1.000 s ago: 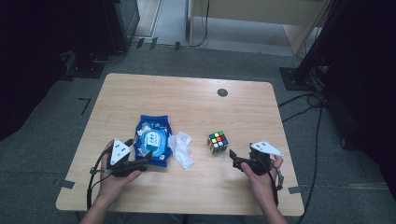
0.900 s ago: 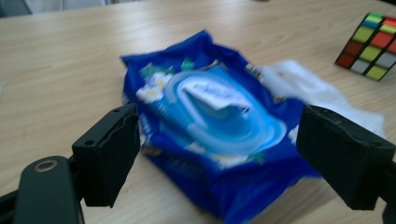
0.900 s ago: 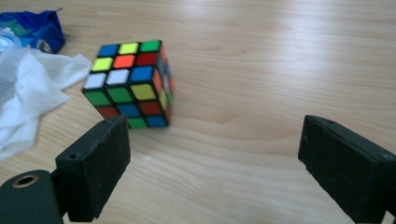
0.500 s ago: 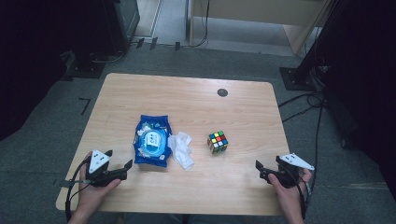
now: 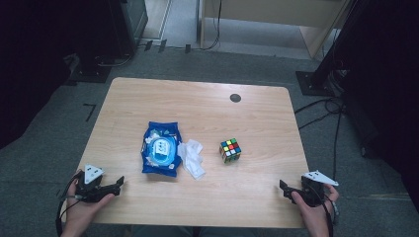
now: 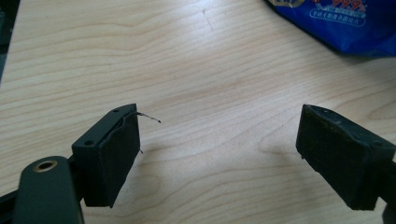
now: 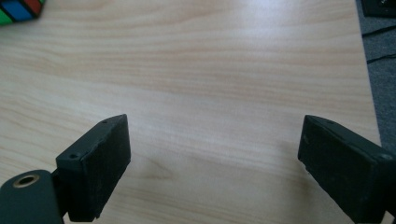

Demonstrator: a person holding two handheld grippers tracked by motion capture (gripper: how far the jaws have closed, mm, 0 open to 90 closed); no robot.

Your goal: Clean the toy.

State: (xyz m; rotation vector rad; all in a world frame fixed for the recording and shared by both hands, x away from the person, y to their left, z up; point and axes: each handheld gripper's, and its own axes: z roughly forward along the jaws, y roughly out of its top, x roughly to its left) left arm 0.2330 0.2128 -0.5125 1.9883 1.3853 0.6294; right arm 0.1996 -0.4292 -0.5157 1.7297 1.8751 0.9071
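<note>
You've got one blue wet-wipes pack [image 5: 160,150] lying flat around the middle of the table [image 5: 197,106], a bit left of centre, with one crumpled white wipe [image 5: 191,157] touching its right edge. One Rubik's cube [image 5: 230,149] sits to the right of the wipe, clearly apart from it. Two grippers, both parked at the near edge and well apart from all of that: your left gripper [image 5: 117,184] at the near left corner, your right gripper [image 5: 282,186] at the near right corner. Both have their jaws spread wide with just bare wood between them, holding nothing.

What's cut off: in the left gripper view the pack [image 6: 336,21] is just a blue corner at the top right, print too clipped to read. In the right gripper view the cube [image 7: 18,8] is just a sliver at the top left. There's one small dark round spot [image 5: 235,98] on the far side of the table, can't tell what it is.
</note>
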